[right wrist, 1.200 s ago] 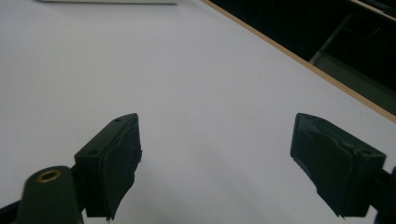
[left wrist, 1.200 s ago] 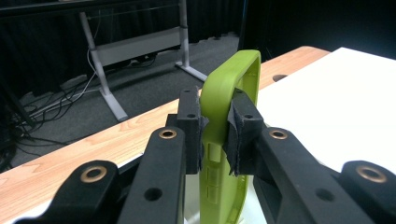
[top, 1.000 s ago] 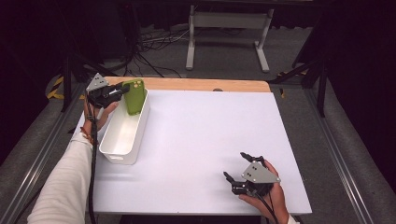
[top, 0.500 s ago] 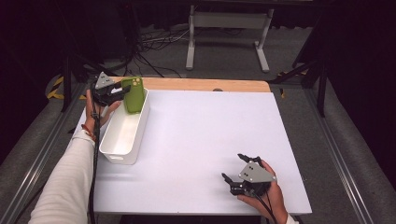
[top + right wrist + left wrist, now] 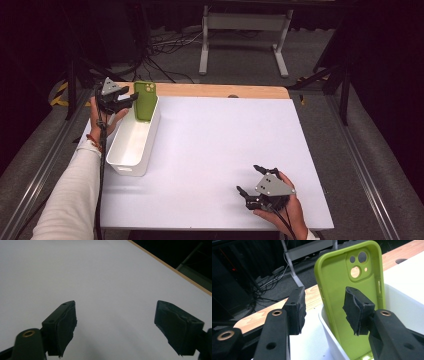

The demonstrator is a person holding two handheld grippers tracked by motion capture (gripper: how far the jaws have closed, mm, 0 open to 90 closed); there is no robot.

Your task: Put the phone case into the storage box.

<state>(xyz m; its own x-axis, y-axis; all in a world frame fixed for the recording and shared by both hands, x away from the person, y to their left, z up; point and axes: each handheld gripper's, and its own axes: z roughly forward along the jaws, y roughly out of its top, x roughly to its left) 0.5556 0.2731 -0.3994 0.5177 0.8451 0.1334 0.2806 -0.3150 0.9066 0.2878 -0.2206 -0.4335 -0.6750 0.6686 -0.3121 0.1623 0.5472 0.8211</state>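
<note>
Jaws of the left hand-held gripper [image 5: 323, 312] stood apart, one pad [image 5: 295, 311] to the left of the phone case [image 5: 348, 280] and the other in front of its lower half, with no squeeze on it that I could see. In the high view that left hand-held gripper [image 5: 127, 99] hung at the far left corner of the tabletop [image 5: 215, 150], just beside the case, probably so that it could let go without knocking the case over. The case [image 5: 145, 100] stood upright at the far end of the white bin [image 5: 131, 142], leaning against the end wall, its lower edge down inside; that prop seemed to be what kept it standing. It was a lime-green soft shell, empty, with rounded corners, camera cut-outs near the top and slim slots along one side edge. The bin lay lengthwise along the left edge of the tabletop. Well apart, near the front right corner, the right hand-held gripper [image 5: 255, 184] rested low over bare white surface, jaws spread wide and holding nothing, apparently idle while the left did the work.
</note>
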